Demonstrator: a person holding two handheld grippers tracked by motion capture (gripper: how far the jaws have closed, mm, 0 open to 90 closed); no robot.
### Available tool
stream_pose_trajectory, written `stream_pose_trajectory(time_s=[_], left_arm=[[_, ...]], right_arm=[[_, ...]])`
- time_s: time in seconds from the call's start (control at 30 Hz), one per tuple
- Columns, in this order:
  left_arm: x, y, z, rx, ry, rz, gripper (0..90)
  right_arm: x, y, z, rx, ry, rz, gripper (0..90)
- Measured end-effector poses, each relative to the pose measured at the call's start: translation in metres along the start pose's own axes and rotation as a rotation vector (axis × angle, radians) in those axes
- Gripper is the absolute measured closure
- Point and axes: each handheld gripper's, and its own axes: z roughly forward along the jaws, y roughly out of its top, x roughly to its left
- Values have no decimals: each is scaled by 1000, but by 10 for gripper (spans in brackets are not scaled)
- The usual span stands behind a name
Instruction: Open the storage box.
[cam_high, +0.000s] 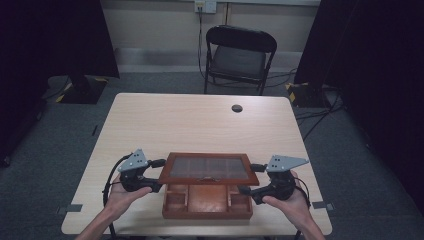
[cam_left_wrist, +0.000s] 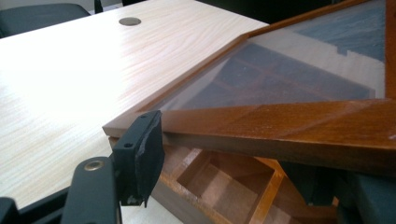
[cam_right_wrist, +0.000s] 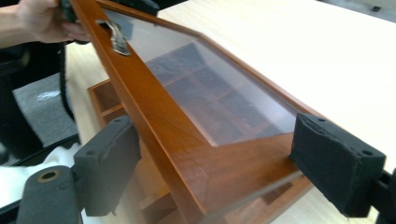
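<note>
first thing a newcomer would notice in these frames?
The wooden box at the table's near edge, with its glass-paned lid lifted partway over the open compartments. One tool flanks each end of that lid: the left tool at its left corner, the right tool with its pads either side of the right corner. Behind the table stands a black folding chair.

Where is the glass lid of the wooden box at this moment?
In the high view the glass lid is raised at a tilt over the open wooden box near the table's front edge, between the left gripper and the right gripper.
</note>
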Motion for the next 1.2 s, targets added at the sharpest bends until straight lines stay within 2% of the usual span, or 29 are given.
stream_pose_trajectory(time_s=[0.07,0.17,0.23,0.3,0.47,0.5,0.53,0.57,0.6,0.67,0.97,1.1,1.2], left_arm=[[2,1,0,-4,-1,-4,327],[4,2,0,-21,-17,-43,327],[7,3,-1,-39,-19,-45,334],[8,5,0,-46,-24,-49,336],[10,9,1,-44,-26,-50,332],[11,11,2,-50,-22,-45,334],[11,11,2,-50,-22,-45,341],[12,12,1,-55,-18,-41,347],[14,13,1,-70,-25,-68,347],[15,15,2,-79,-27,-79,352],[18,23,6,-81,-20,-58,350],[19,25,11,-99,-7,-75,357],[21,27,13,-94,0,-72,358]], right_arm=[[-2,0,0,-2,-15,-1,154],[-6,1,0,2,-46,15,160],[-8,1,1,-4,-51,33,162],[-9,2,2,-3,-67,29,164],[-13,4,3,-17,-69,40,188],[-16,7,3,-24,-72,45,241],[-18,8,2,-36,-64,50,248],[-20,10,2,-47,-63,54,247],[-22,12,2,-53,-60,56,249],[-24,16,3,-60,-57,56,261],[-29,24,8,-86,-66,61,277],[-31,29,10,-91,-71,65,278],[-33,32,12,-98,-73,70,277]])
